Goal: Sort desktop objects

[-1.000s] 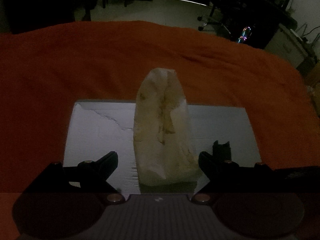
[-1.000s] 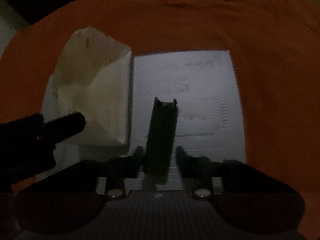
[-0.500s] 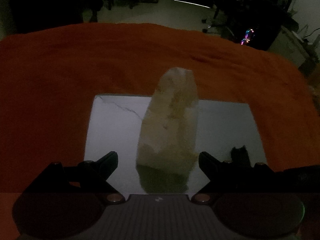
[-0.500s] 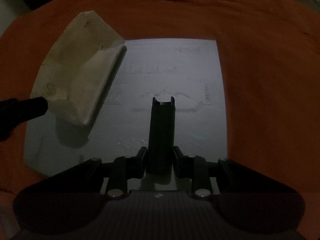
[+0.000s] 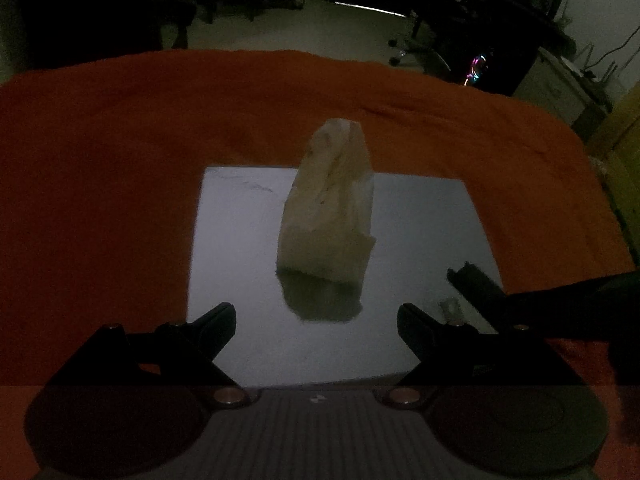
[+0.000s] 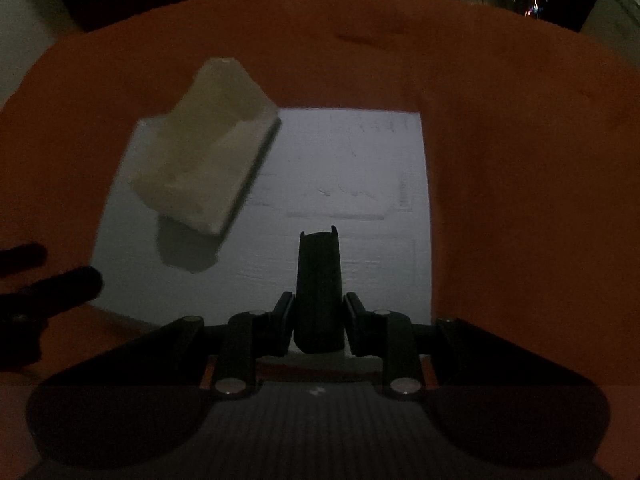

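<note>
A pale, crumpled soft pack lies on a white board spread over the orange cloth. My left gripper is open and stands back from the pack, nothing between its fingers. In the right wrist view the same pack sits on the board's far left part. My right gripper is shut on a dark, slim object with a notched tip, held above the board's near edge. That dark object also shows at the right of the left wrist view. The left gripper's fingers reach in from the left edge.
The orange cloth covers the whole tabletop around the board. Beyond the far edge are a pale floor, an office chair base and a dark desk with a computer showing coloured lights. The room is very dim.
The left gripper has drawn back from the pale pack, which was between its open fingers. The right gripper has also pulled back, still holding the dark object.
</note>
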